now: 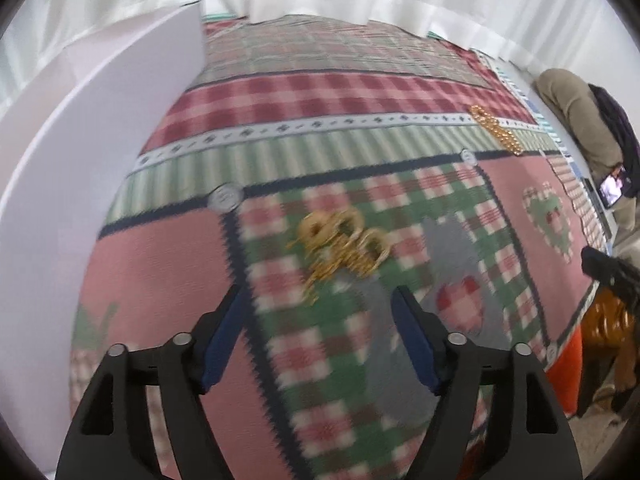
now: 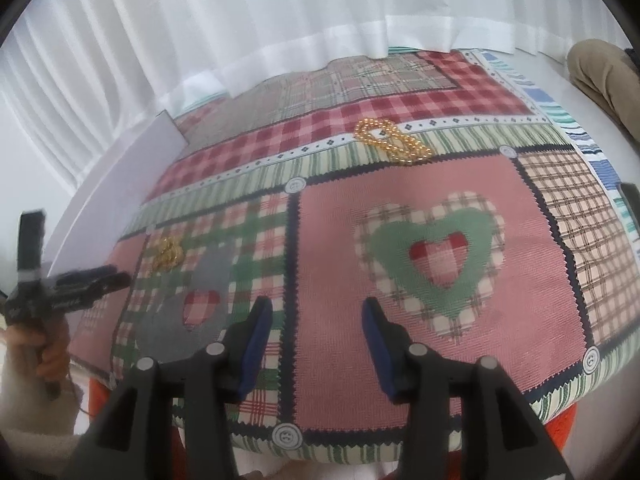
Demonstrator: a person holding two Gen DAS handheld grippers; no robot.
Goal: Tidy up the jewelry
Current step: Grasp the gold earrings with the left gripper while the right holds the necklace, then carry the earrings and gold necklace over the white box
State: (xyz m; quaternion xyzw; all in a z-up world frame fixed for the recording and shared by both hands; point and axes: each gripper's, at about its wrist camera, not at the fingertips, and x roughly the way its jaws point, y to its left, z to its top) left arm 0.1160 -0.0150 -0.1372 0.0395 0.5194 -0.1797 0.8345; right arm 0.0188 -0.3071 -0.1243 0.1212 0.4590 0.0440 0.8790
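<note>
Left hand-held gripper (image 1: 320, 304) spread and empty above the gold jewelry pile (image 1: 340, 246) on the patchwork bench (image 1: 160, 264), right hand-held gripper (image 2: 316, 316) half-spread, empty, bead necklace (image 2: 394, 142) well apart; tangled chains risk snagging, dragging.

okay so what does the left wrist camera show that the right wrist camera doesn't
Only the left wrist view shows a lit phone screen at the far right edge, and its own left gripper from behind, open and empty. Only the right wrist view shows the green heart patch whole, and its right gripper, open and empty. Both show the gold bead necklace, the gold jewelry pile, patchwork cloth and white board.
</note>
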